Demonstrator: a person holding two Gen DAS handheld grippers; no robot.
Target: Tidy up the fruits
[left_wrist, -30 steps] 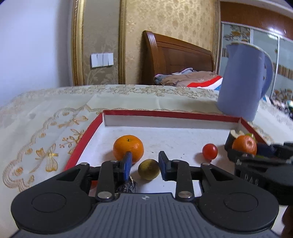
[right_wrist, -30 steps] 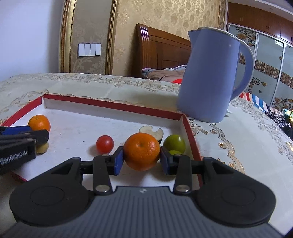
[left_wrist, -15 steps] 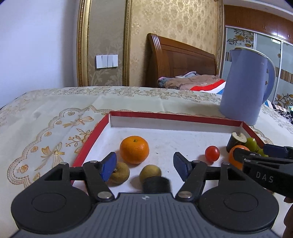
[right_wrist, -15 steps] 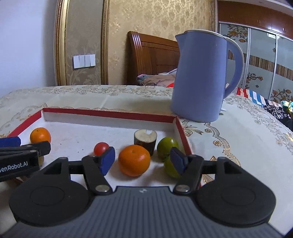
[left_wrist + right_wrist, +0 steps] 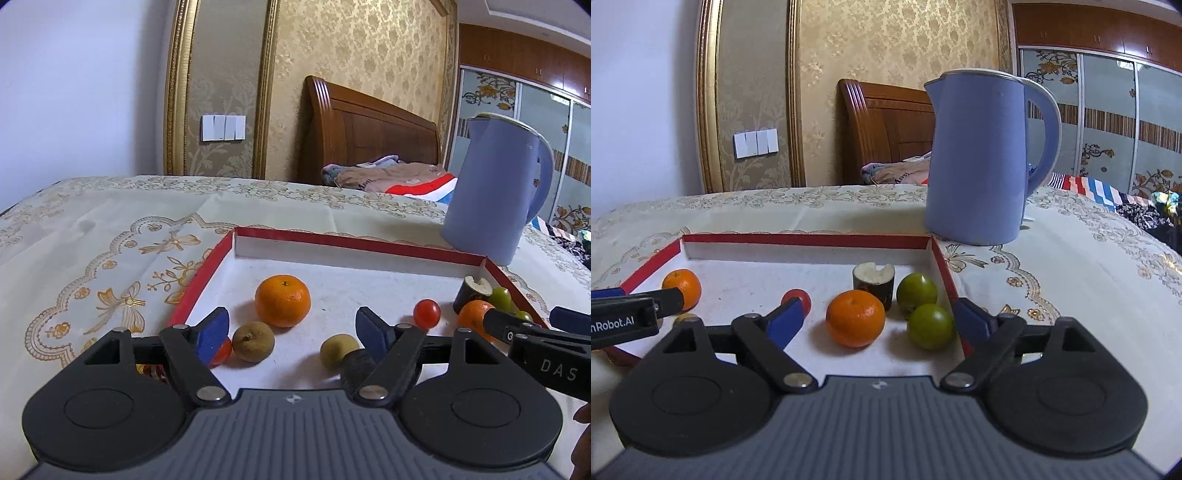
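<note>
Opening, both the left gripper [image 5: 291, 334] and right gripper [image 5: 875, 319] grip nothing, fruits lying just ahead.

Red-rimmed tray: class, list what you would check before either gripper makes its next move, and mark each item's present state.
1. Left gripper jaws opening, nothing pinched: ok.
2. Right gripper jaws opening, orange free between them: ok.
3. Orange rests on the tray floor: ok.
4. Two green fruits inside the tray's right wall: ok.
5. Kettle stands outside the tray: ok.
6. Fruit left outside the tray: cannot tell.
</note>
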